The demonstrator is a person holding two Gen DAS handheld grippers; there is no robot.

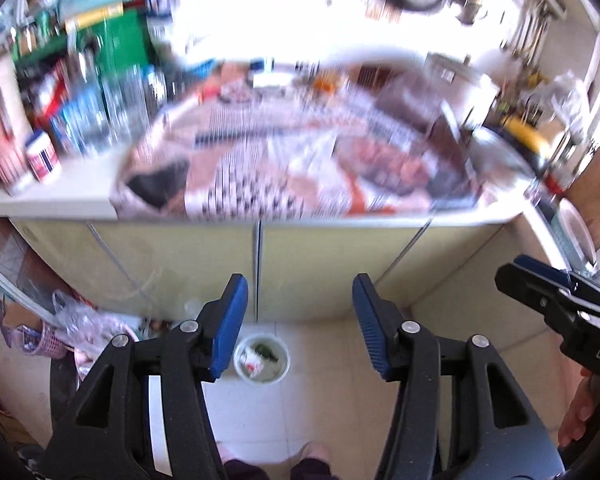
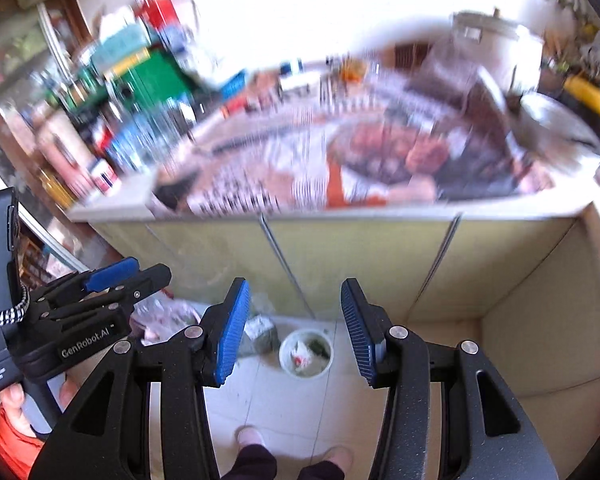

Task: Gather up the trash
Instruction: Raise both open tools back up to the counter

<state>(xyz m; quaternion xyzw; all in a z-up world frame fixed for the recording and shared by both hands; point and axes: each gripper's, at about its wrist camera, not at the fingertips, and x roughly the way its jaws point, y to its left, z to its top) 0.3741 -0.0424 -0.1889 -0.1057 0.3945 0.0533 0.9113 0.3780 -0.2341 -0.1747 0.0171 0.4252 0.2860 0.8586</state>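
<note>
A small white trash bin (image 1: pixel 262 364) stands on the tiled floor in front of the cabinet, with crumpled wrappers inside; it also shows in the right wrist view (image 2: pixel 306 354). My left gripper (image 1: pixel 300 328) is open and empty, held above the floor with the bin seen between its blue pads. My right gripper (image 2: pixel 294 330) is open and empty too, over the same bin. The right gripper shows at the right edge of the left wrist view (image 1: pixel 556 300); the left gripper shows at the left of the right wrist view (image 2: pixel 100 300). The countertop is motion-blurred; newspaper (image 1: pixel 300 168) covers it.
A yellow-green cabinet (image 1: pixel 256 264) stands under the white counter. Bottles and boxes (image 1: pixel 80 92) crowd the counter's left. Plastic bags and a pink basket (image 1: pixel 60 332) lie on the floor at left. A grey-green bag (image 2: pixel 264 334) lies beside the bin. The person's feet (image 2: pixel 252 438) are below.
</note>
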